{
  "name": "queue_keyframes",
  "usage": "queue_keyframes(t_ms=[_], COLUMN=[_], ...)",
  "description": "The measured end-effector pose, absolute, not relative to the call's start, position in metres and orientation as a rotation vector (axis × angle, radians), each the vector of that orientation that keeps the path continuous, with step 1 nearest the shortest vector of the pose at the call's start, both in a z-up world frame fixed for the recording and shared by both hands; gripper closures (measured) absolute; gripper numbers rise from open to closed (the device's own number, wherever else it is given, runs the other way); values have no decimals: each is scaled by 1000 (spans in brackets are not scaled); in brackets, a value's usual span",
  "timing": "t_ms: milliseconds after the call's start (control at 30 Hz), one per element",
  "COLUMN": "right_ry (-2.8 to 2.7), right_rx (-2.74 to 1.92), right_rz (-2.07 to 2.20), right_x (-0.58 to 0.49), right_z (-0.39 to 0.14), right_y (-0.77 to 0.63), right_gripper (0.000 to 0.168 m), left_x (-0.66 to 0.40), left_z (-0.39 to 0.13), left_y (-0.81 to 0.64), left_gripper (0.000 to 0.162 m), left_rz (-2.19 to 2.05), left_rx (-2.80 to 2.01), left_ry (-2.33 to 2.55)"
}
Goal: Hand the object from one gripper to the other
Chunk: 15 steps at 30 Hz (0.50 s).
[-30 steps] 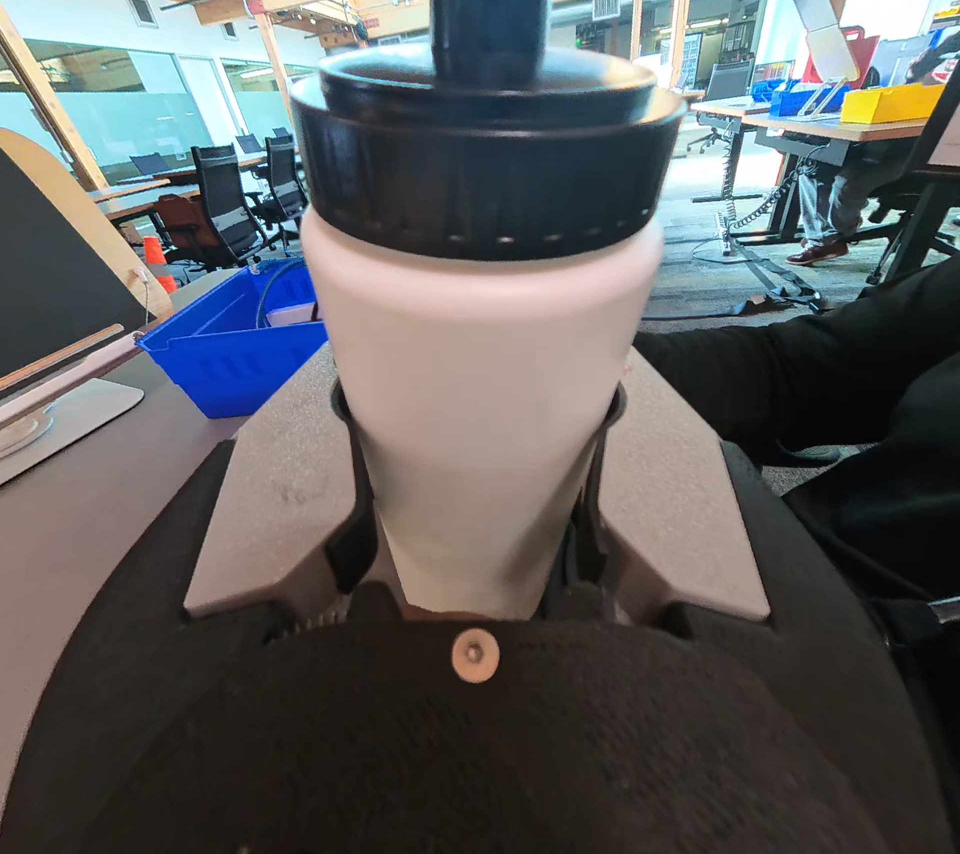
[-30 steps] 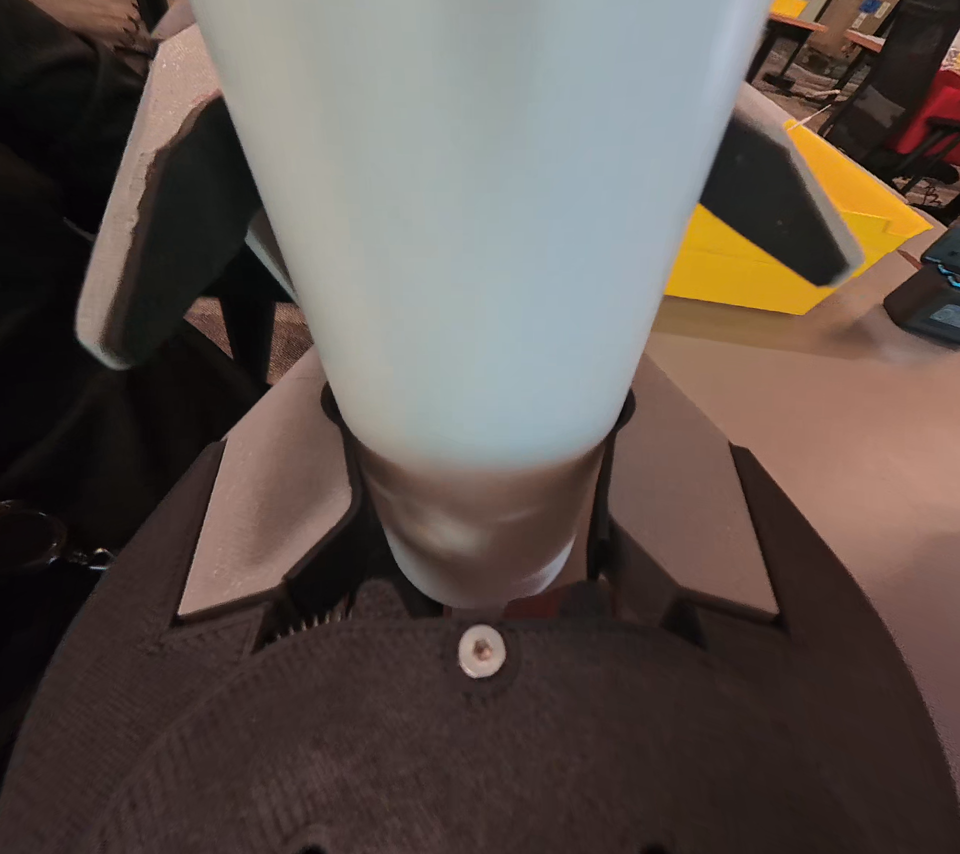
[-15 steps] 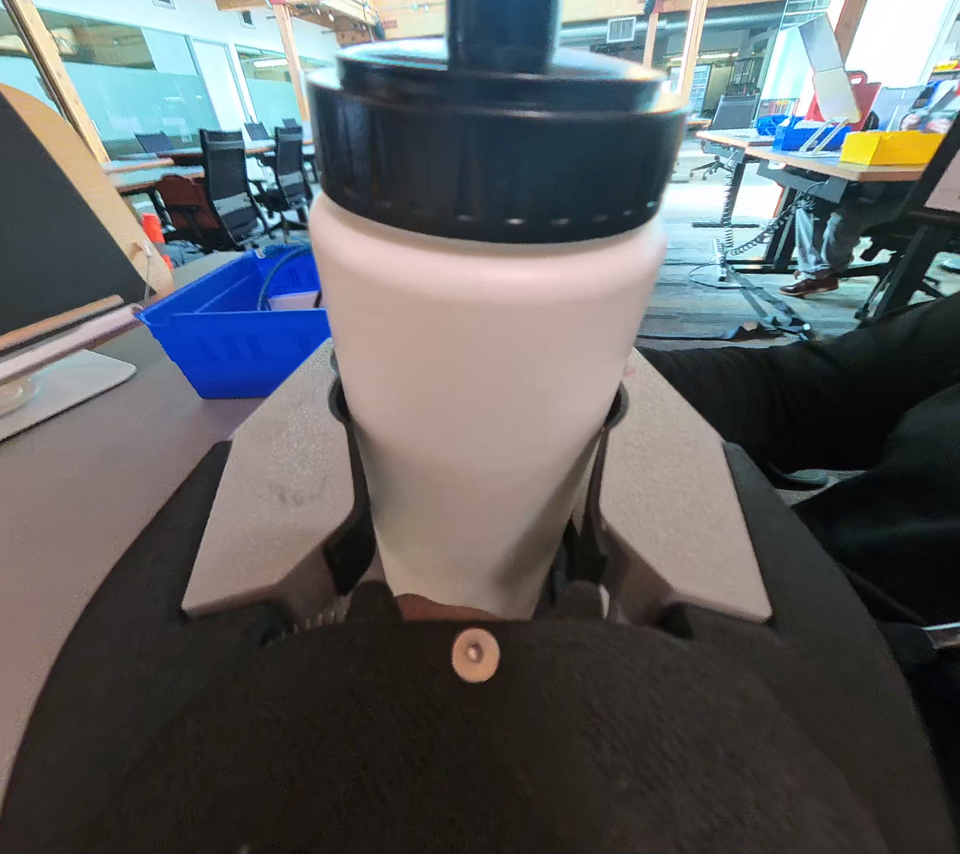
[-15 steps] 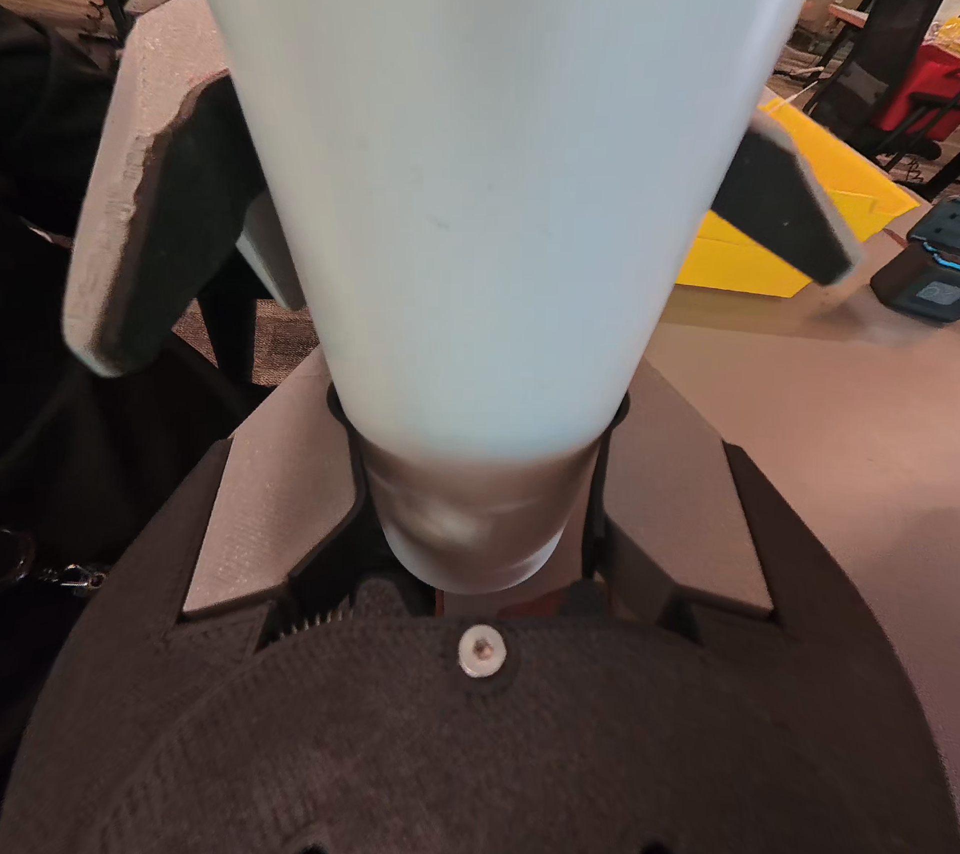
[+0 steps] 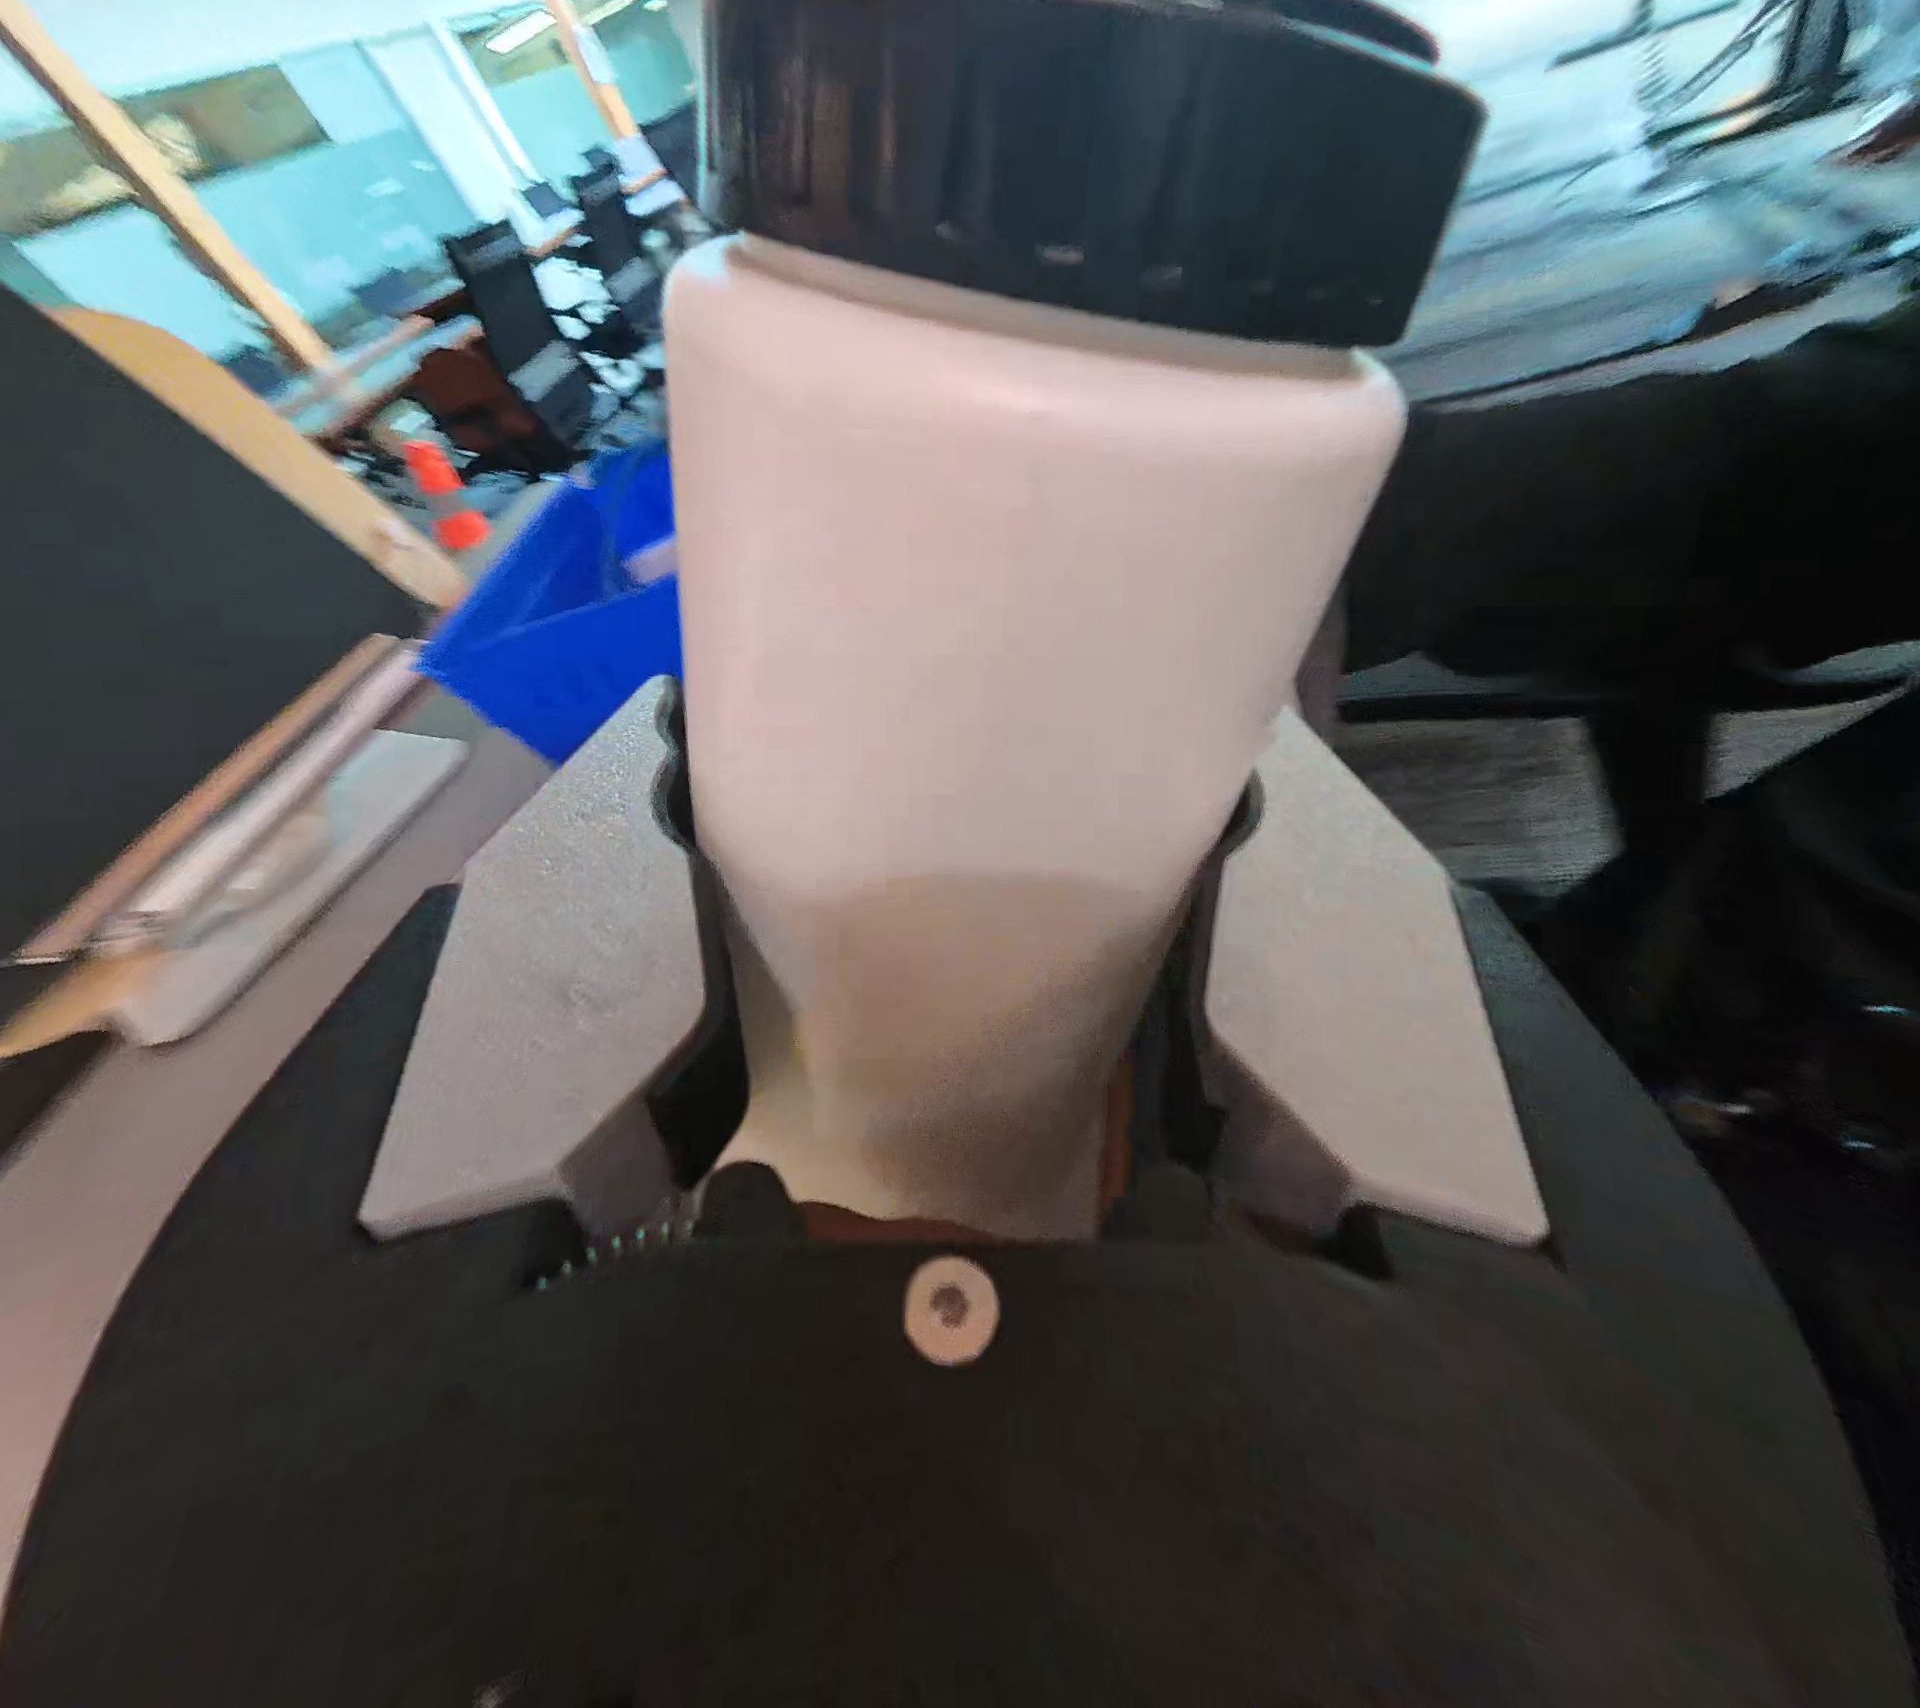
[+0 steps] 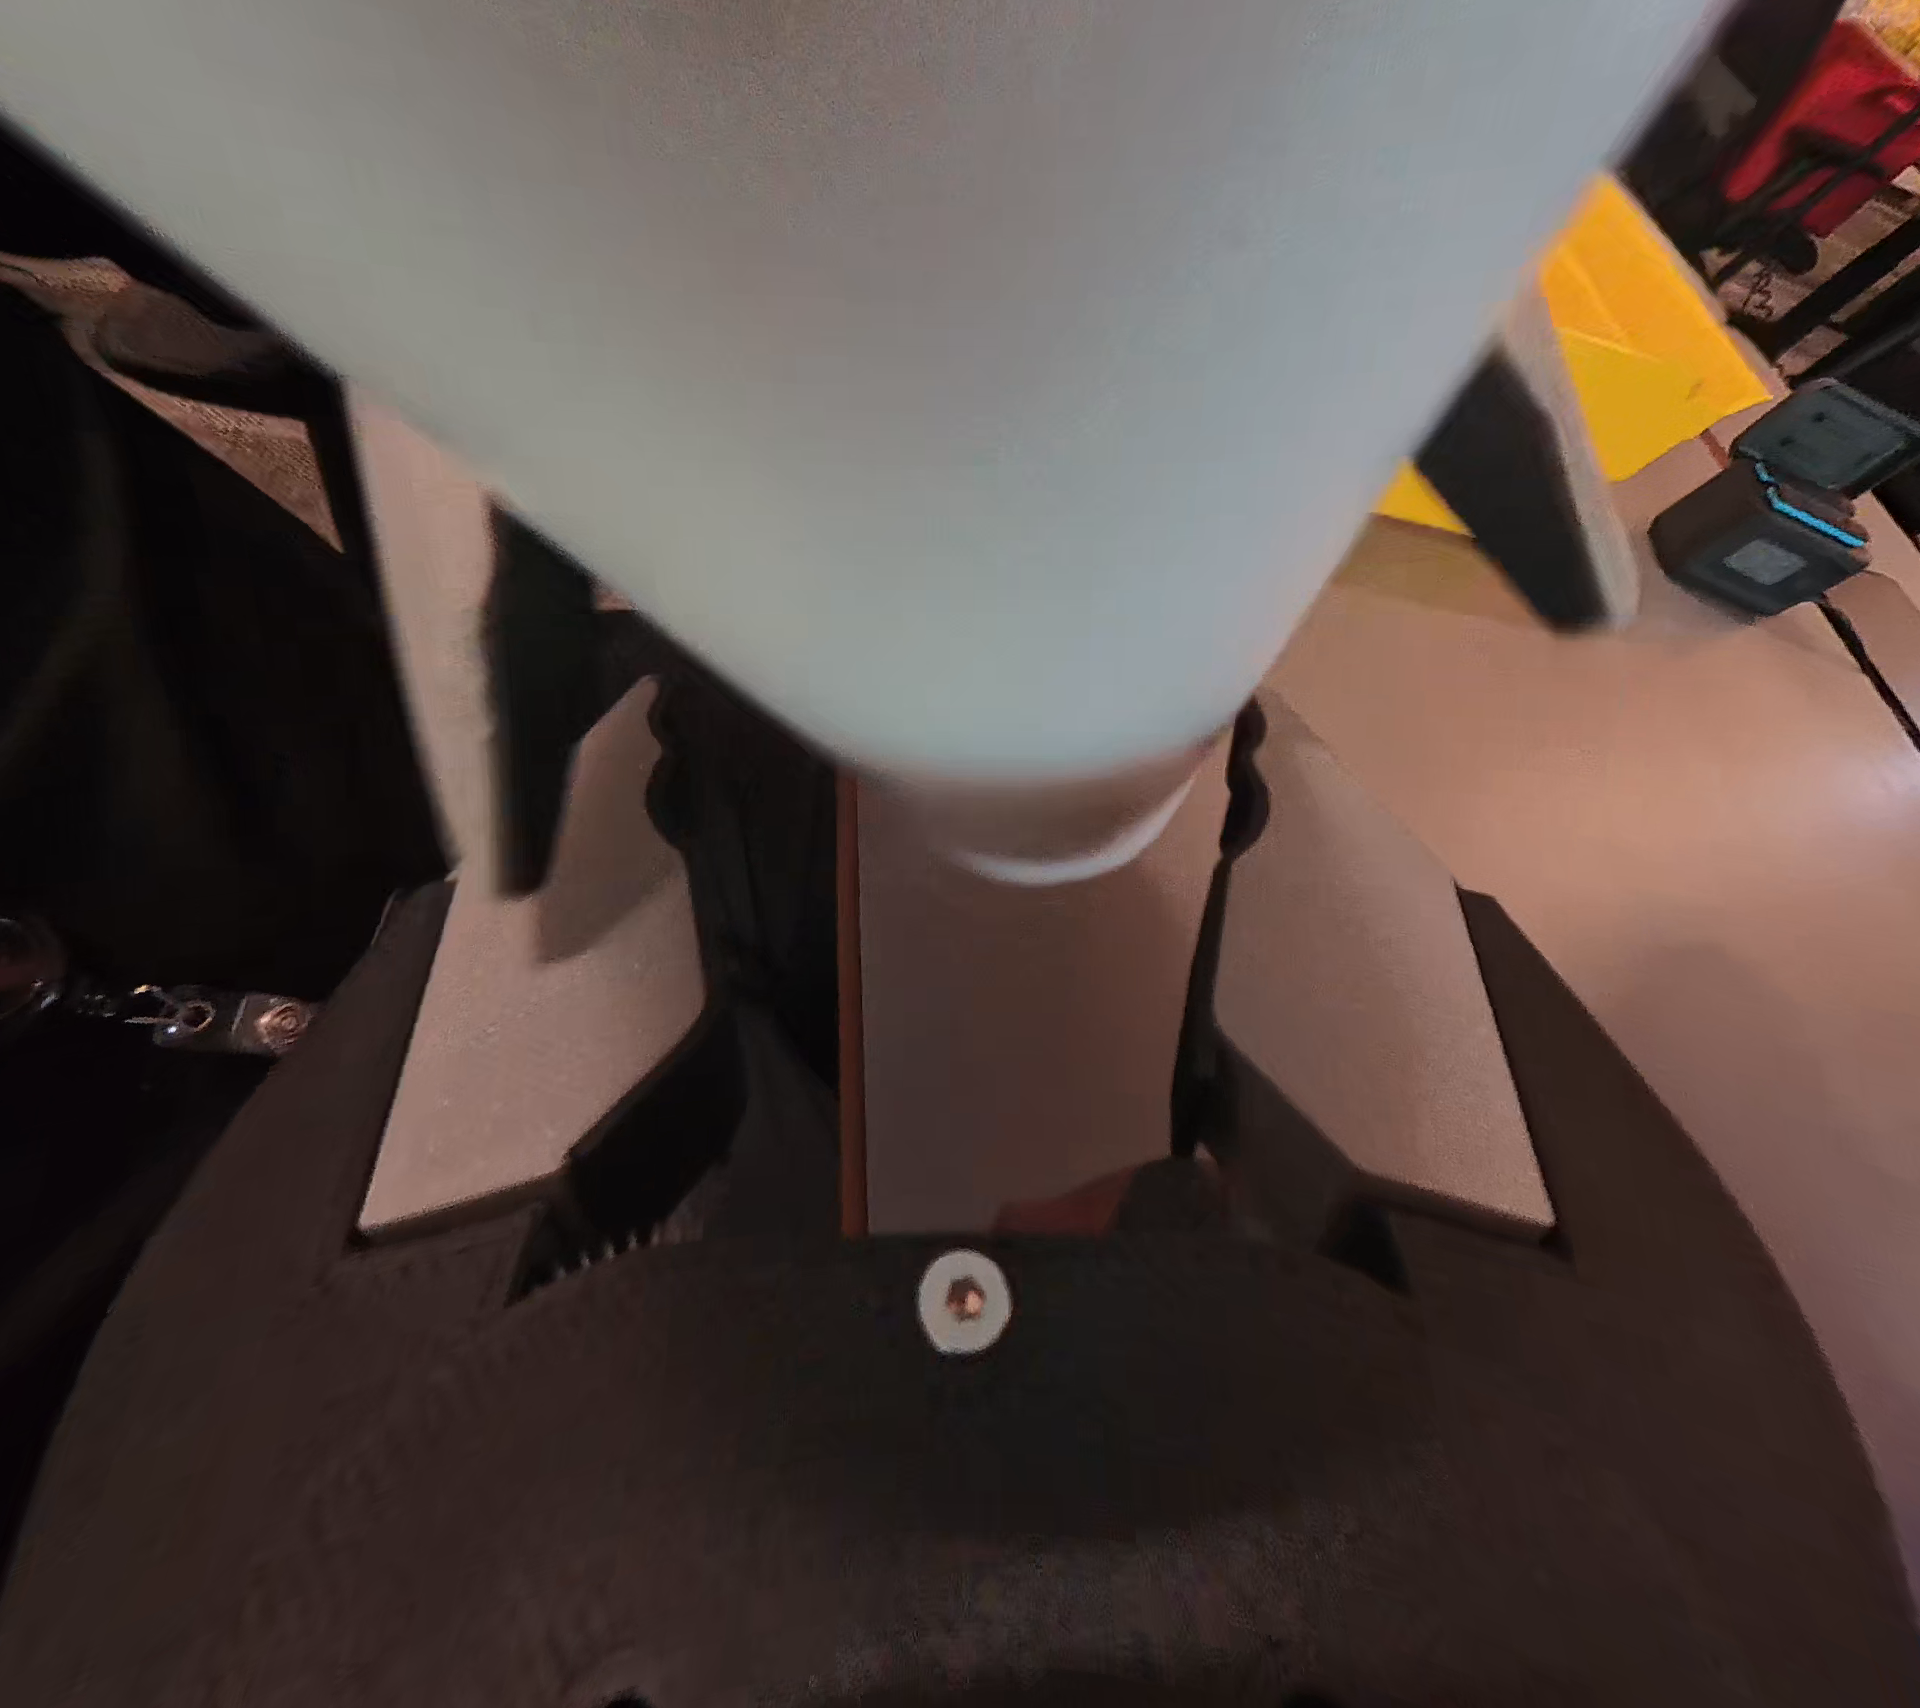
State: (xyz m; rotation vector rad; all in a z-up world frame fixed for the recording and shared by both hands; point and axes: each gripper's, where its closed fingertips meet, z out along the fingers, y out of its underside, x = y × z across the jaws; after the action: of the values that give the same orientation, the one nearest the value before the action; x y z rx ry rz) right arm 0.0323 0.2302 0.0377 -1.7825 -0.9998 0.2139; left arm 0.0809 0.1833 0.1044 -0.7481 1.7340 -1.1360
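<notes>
Bottle [image 5: 997,598], white with a black ribbed screw cap [image 5: 1081,131] and a black spout, is sitting clamped at its waist in my left gripper [image 5: 961,754], leaning a little to the right. Both grey fingers are pressing against its sides. Its wall is showing plain white.

My right gripper [image 6: 951,723] is standing spread wide. In the right wrist view, the bottle's [image 6: 883,256] rounded base is hanging between the finger ends, with a clear gap on each side, touching neither. Farther up, the other gripper's dark-padded fingers [image 6: 1527,495] are squeezing the bottle from both sides.

The bottle is filling the middle of both views and hiding most of what lies behind it.

Near my left gripper, a grey table [image 5: 83,1191] is running under it, carrying a silver stand base [image 5: 312,827] below a dark panel [image 5: 156,567]. Beyond that a blue bin [image 5: 561,619] is peeking out beside the bottle, with an orange cone [image 5: 436,484] and black office chairs farther off. On the right, a person's dark clothing [image 5: 1662,515] is crowding the view.

Near my right gripper, a small black device with blue trim [image 6: 1766,526] is resting on the tabletop [image 6: 1558,827]; its tiny screen is too blurred to read. A yellow bin [image 6: 1631,328] is sitting behind it, something red [image 6: 1849,110] farther back.
</notes>
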Motion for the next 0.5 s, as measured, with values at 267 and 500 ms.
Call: queue_keyframes(t_ms=[267, 500], right_ry=[-897, -752], right_rx=[-1750, -1677], right_rz=[428, 522], right_x=[62, 85], right_z=[74, 121], right_y=[204, 182], right_gripper=[57, 50], left_x=[69, 61], left_z=[145, 163], left_y=[248, 273], left_gripper=[62, 62], left_rz=[-410, -50], left_rx=[-542, -392], left_ry=[1435, 1248])
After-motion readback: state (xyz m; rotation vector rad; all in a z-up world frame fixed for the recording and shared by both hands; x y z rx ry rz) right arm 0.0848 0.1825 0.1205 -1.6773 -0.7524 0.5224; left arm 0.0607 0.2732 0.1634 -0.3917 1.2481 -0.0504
